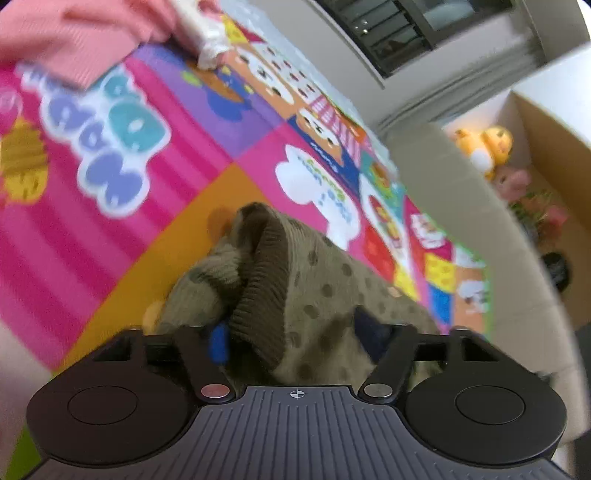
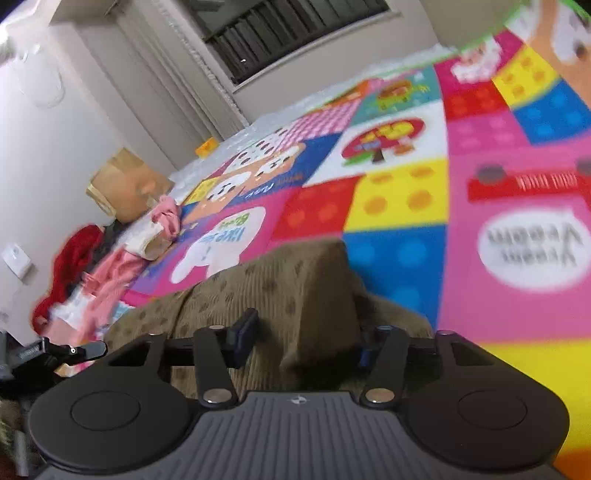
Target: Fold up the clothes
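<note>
An olive-brown knit sweater with darker dots [image 1: 317,273] and a ribbed dark hem lies bunched on the colourful play mat [image 1: 147,240]. My left gripper [image 1: 295,339] is shut on it, the ribbed edge and dotted fabric pressed between the blue-padded fingers [image 1: 218,343]. In the right wrist view the same sweater [image 2: 273,280] rises in a ridge just ahead of the jaws. My right gripper [image 2: 304,341] is shut on that fold, cloth filling the gap between its fingers [image 2: 243,332]. Both grippers point down at the mat [image 2: 406,184].
A pink garment [image 1: 74,40] and a white cloth [image 1: 207,33] lie at the mat's far side. Pink clothes [image 2: 110,273], red clothes [image 2: 74,251] and a brown paper bag [image 2: 125,184] sit by the wall. A cardboard box with plush toys [image 1: 491,147] stands beside the mat.
</note>
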`<state>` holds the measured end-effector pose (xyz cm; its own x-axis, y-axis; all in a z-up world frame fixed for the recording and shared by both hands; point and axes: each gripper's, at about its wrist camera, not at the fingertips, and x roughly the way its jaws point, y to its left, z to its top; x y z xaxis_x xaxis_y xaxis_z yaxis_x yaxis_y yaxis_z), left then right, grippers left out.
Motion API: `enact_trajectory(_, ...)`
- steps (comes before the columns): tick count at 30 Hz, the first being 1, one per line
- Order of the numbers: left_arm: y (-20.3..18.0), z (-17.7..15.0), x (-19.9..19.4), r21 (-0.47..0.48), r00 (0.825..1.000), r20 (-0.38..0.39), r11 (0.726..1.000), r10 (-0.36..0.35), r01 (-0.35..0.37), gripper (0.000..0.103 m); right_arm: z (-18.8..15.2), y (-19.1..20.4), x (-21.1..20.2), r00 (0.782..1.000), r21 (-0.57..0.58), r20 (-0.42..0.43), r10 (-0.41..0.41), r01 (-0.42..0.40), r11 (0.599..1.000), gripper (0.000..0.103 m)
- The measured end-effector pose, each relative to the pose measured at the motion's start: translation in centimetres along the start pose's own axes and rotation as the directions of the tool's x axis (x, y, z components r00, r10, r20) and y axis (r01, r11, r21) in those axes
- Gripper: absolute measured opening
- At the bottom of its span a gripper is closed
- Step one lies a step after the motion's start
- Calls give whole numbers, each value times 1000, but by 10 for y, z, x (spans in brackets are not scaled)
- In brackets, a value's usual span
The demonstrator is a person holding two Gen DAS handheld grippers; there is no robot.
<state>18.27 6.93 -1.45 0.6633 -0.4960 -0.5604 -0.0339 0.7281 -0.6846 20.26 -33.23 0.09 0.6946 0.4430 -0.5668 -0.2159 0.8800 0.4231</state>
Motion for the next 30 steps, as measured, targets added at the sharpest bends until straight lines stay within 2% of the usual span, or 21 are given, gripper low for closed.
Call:
enact_trajectory(1,-5,-1,0,41,999,3,999,32,-32,35,0,7,-1,1000,-46,6,-31,31,998,18)
enact_trajectory(2,-11,-2,-3,79,998,13,995,60,-61,19,0,11,-6,999,-70,15,-37,38,997,12)
enact_trajectory(3,-14,-3,-10,91,998,22,994,56,-58,16,1,14,-14,999,-81,24,-28,30,996,12)
enact_trajectory(8,-39,-12,-60,169,997,80,985,-1,-13,15,1,28,-61,997,-127,73,26,-17,992,11)
enact_trajectory(11,-56,-25,-80,244,996,91,970,-7,-16,15,-5,32,-75,996,-155,86,2,11,988,11)
enact_trajectory(15,-48,-37,-62,254,994,73,963,77,-94,17,-13,24,-44,993,-228,47,-106,114,967,12)
enact_trajectory(16,-45,-38,-51,276,990,74,951,121,-137,18,-15,21,-35,990,-248,37,-135,140,959,13)
enact_trajectory(17,-43,-39,-42,316,981,85,929,176,-194,18,-17,18,-25,986,-264,17,-163,162,951,20)
enact_trajectory(18,-41,-40,-32,356,968,98,900,230,-250,22,-16,16,-21,984,-271,1,-178,171,947,24)
enact_trajectory(19,-39,-39,-30,371,964,95,890,247,-264,25,-14,14,-19,983,-274,-9,-184,175,946,29)
enact_trajectory(21,-38,-33,-37,371,970,68,896,235,-244,27,-10,15,-29,981,-306,-3,-192,182,935,35)
enact_trajectory(22,-40,-30,-44,385,972,68,893,224,-233,28,-8,17,-39,981,-331,8,-194,185,925,44)
enact_trajectory(23,-43,-27,-53,402,976,72,890,205,-217,33,-5,18,-49,981,-355,20,-194,188,916,59)
enact_trajectory(24,-46,-24,-63,419,980,76,886,186,-200,48,-1,18,-59,982,-375,30,-184,182,909,64)
enact_trajectory(26,-48,-12,-73,416,991,61,899,118,-133,67,11,17,-73,989,-383,32,-146,147,912,71)
enact_trajectory(28,-50,3,-77,402,998,44,913,53,-67,74,27,17,-77,994,-359,22,-103,104,927,75)
enact_trajectory(30,-54,18,-63,418,999,14,908,35,-38,87,44,16,-69,998,-325,6,-60,59,944,81)
